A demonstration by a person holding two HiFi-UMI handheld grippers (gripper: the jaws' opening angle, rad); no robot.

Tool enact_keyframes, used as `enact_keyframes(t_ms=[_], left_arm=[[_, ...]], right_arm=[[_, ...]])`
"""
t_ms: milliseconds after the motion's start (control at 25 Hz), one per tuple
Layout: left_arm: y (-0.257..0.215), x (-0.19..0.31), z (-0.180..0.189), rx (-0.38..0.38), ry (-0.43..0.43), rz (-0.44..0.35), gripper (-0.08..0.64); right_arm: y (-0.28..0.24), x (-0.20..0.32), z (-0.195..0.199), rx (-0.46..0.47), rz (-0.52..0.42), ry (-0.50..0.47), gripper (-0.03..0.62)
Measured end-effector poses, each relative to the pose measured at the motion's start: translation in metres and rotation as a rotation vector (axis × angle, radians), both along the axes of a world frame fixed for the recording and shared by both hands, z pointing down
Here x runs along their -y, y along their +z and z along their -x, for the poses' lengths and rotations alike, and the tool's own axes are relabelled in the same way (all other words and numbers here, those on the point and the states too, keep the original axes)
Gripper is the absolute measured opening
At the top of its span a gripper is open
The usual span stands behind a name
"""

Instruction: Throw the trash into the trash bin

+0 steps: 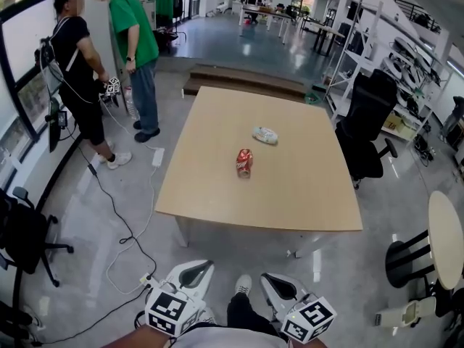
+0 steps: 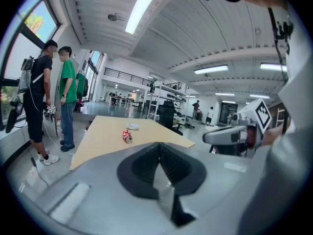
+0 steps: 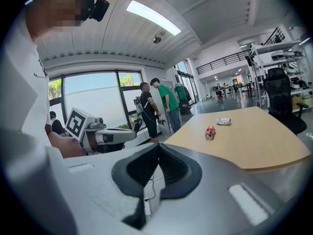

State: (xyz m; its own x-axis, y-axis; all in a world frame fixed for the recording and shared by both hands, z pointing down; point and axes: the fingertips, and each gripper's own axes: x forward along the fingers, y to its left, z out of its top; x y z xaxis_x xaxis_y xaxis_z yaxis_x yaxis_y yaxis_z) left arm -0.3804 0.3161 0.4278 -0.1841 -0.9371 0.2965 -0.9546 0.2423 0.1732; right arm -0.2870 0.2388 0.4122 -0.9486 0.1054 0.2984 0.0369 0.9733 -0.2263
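Note:
A crushed red can (image 1: 244,162) lies on its side near the middle of the light wooden table (image 1: 304,201). A crumpled pale wrapper (image 1: 265,135) lies just beyond it. Both also show far ahead in the gripper views: the can (image 2: 127,136) (image 3: 210,132) and the wrapper (image 2: 132,127) (image 3: 224,121). My left gripper (image 1: 194,268) (image 2: 159,146) and right gripper (image 1: 275,283) (image 3: 157,146) hang side by side short of the table's near edge. Each has its jaws pressed together with nothing between them. Neither touches the trash.
Two people (image 1: 134,49) stand left of the table, with cables (image 1: 123,216) trailing over the floor. Black office chairs stand at the right (image 1: 366,122) and the near left (image 1: 25,238). There is a round white table (image 1: 446,238) at the right, shelving (image 1: 406,56) at the back right, and a low step (image 1: 246,78) beyond the table.

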Motion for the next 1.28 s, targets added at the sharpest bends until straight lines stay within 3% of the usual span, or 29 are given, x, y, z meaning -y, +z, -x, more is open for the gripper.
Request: enact_keyframes(t_ms=[400,1280], left_arm=[[0.006,0.033,0.015,-0.004,-0.025,0.033,0.008],[-0.015,0.162,0.076,0.044,-0.067,0.076,0.008]], right_arm=[[0.008,0.035,0.026,0.007,0.041,-0.032,0.003],[0.004,0.179,0.093,0.061,0.121,-0.046,0.003]])
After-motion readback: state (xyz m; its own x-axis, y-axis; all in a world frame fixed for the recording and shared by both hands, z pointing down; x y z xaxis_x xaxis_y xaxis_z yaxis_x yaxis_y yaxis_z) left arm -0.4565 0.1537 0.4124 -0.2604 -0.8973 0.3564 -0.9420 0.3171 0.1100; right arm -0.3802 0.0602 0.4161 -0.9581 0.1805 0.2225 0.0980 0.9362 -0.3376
